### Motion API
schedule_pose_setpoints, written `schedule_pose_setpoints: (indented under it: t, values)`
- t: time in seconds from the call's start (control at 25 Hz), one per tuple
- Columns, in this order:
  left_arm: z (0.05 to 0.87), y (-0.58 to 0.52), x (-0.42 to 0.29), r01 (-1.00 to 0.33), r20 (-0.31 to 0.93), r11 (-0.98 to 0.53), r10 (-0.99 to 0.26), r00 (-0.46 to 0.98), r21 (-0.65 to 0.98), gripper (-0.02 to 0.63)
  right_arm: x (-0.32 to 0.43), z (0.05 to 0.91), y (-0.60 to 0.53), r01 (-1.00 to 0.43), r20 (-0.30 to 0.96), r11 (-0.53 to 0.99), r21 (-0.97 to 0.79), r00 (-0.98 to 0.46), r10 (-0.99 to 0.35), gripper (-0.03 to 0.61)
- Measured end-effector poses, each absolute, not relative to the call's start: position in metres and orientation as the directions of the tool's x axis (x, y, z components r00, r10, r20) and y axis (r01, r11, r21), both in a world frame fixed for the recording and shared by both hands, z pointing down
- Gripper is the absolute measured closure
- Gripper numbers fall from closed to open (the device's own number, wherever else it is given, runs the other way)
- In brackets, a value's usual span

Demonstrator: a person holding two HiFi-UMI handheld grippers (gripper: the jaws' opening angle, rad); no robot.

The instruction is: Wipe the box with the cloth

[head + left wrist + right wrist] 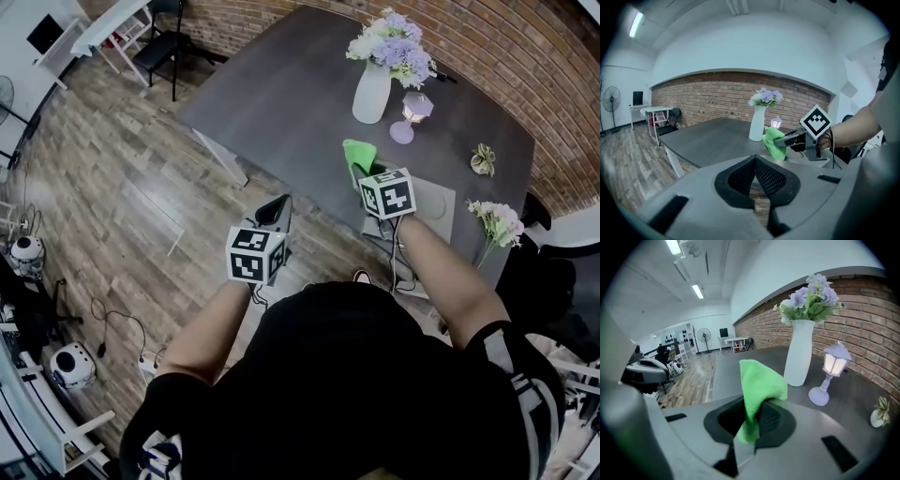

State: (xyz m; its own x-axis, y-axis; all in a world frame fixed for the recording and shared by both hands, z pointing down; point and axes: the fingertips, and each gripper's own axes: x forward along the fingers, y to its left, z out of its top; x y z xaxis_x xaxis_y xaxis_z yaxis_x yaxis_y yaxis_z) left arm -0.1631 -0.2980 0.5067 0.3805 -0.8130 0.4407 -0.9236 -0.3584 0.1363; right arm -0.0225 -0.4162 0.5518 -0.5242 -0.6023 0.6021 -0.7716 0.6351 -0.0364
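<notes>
Right gripper [757,423] clamps cloth [759,380] near vase [799,352], left gripper [755,176] closed empty; a wide swipe could topple the vase.

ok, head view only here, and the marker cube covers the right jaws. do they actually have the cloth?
Observer: Yes. In the right gripper view the right gripper is shut on the cloth, which stands up in a loose peak past the tips.
Operator: and the left, holding anything?
Observer: No. The left gripper view shows the left gripper with its jaws together and nothing between them.
Operator: lamp on? can't tell from up here.
Observer: The lamp has glowing panes in the right gripper view.
</notes>
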Motion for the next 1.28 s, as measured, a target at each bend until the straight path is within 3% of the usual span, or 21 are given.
schedule_pose_setpoints:
  t: [0.28,0.88,1.08,1.28]
  values:
    - [0.506,-0.319,-0.114,-0.872,0.426,-0.468,-0.765,0.483,0.146,0.606,0.055,0.546,-0.419,-0.865,0.598,0.501,-0.030,-0.417,-0.685,0.534]
    - [0.501,-0.335,0.031,-0.662,0.388,-0.733,-0.572,0.723,0.154,0.606,0.327,0.554,-0.349,-0.995,0.648,0.004,0.099,0.061,-0.759,0.534]
    - [0.501,-0.330,0.025,-0.675,0.389,-0.723,-0.584,0.712,0.150,0.606,0.330,0.542,-0.349,-0.993,0.629,0.005,0.116,0.070,-0.775,0.534]
    - [0.497,-0.324,-0.013,-0.737,0.391,-0.660,-0.645,0.657,0.148,0.606,0.262,0.553,-0.369,-0.978,0.646,0.168,0.122,-0.050,-0.761,0.534]
